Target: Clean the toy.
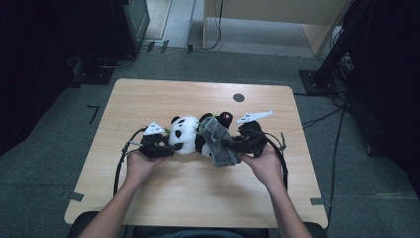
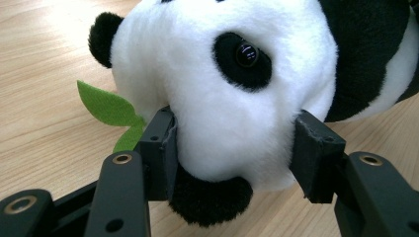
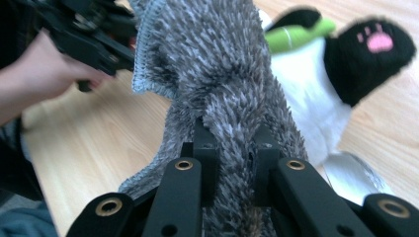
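The wooden table [image 1: 163,198] spreads under my forearms in the high view, and near its middle lies the plush panda [image 1: 185,133] on its side, with a grey fuzzy cloth [image 1: 220,144] draped across its dark lower half. From up there both tools look small: my left gripper [image 1: 166,148] sits against the panda's white head, my right gripper [image 1: 233,145] against the cloth, and how the jaws stand is hard to read.

The left gripper view settles one side. My left gripper [image 2: 234,148] has its jaws half closed on the panda's head [image 2: 222,89], the pads pressed into the white fur at each cheek. It also shows a green felt leaf [image 2: 106,106] lying on the table beside the head.

The right gripper view settles the other. My right gripper [image 3: 232,148] is clamped narrow on a bunched fold of the cloth [image 3: 217,64], which rises away from the jaws and hides much of the panda's body. Past it a black paw with a pink pad [image 3: 378,42] shows, blurred, next to a green stalk [image 3: 296,34]. My left hand [image 3: 44,74] appears at the upper left, partly cut off.
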`<state>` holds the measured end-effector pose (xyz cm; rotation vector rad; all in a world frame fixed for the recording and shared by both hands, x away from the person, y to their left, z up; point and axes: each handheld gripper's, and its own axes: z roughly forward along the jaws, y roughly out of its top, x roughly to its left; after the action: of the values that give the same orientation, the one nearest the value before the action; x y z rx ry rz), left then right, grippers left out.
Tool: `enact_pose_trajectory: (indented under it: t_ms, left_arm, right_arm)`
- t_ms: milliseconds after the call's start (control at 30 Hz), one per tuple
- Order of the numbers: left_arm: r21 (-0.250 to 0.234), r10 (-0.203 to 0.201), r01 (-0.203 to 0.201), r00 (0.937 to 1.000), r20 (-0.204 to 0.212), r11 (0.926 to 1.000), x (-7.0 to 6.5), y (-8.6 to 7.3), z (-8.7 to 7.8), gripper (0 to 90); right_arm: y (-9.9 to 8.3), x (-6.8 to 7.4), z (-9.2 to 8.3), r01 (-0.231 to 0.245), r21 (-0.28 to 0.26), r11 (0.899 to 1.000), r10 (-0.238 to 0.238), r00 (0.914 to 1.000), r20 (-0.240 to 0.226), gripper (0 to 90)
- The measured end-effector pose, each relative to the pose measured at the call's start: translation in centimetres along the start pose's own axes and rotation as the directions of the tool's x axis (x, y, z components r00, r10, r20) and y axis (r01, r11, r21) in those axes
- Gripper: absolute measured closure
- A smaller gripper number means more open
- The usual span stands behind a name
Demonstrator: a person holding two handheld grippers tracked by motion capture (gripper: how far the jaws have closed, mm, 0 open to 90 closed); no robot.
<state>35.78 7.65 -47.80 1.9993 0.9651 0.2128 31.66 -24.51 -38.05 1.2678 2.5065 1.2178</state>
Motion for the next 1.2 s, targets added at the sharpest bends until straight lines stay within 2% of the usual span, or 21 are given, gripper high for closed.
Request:
enact_pose_trajectory:
  t_ms: [100, 467, 633, 733, 833, 967, 1067, 1200]
  left_arm:
    - [0.002, 0.005, -0.005, 1.0000, 0.001, 1.0000, 0.0, 0.0, 0.0, 44.0]
    - [-0.002, 0.008, -0.008, 1.0000, 0.005, 1.0000, 0.1, -0.1, 0.0, 43.9]
    - [-0.005, 0.006, -0.006, 1.0000, 0.005, 1.0000, 0.1, -0.1, 0.0, 44.0]
    - [-0.006, 0.002, -0.002, 1.0000, 0.006, 1.0000, 0.1, -0.1, 0.0, 44.0]
    - [-0.006, 0.000, 0.000, 1.0000, 0.005, 1.0000, 0.1, -0.1, 0.0, 44.0]
    - [-0.007, -0.001, 0.001, 1.0000, 0.001, 1.0000, 0.0, -0.1, 0.0, 44.1]
    - [-0.002, 0.002, -0.002, 1.0000, -0.007, 1.0000, -0.1, 0.0, 0.0, 44.2]
    - [-0.001, -0.010, 0.010, 0.9999, -0.012, 0.9999, -0.3, 0.2, -0.1, 45.0]
  right_arm:
    - [-0.8, -0.8, 0.2, -0.023, -0.003, 1.000, 0.023, 0.9997, -0.003, 79.8]
    - [-3.0, -3.3, -0.4, -0.096, -0.002, 0.995, 0.096, 0.9947, 0.037, 79.9]
    - [-3.5, -4.0, -0.8, -0.109, 0.001, 0.994, 0.109, 0.9926, 0.054, 79.9]
    - [-3.4, -4.1, -1.5, -0.121, -0.017, 0.992, 0.122, 0.9907, 0.059, 79.9]
    - [-2.5, -3.5, -2.6, -0.110, -0.059, 0.992, 0.112, 0.9927, 0.044, 79.9]
    - [-0.8, -1.8, -3.0, -0.059, -0.091, 0.994, 0.061, 0.9980, 0.015, 79.9]
    - [0.5, -0.1, -2.2, -0.021, -0.092, 0.996, 0.020, 0.9997, -0.013, 79.9]
    - [2.0, 1.9, 0.0, 0.022, -0.073, 0.997, -0.025, 0.9988, -0.043, 79.9]
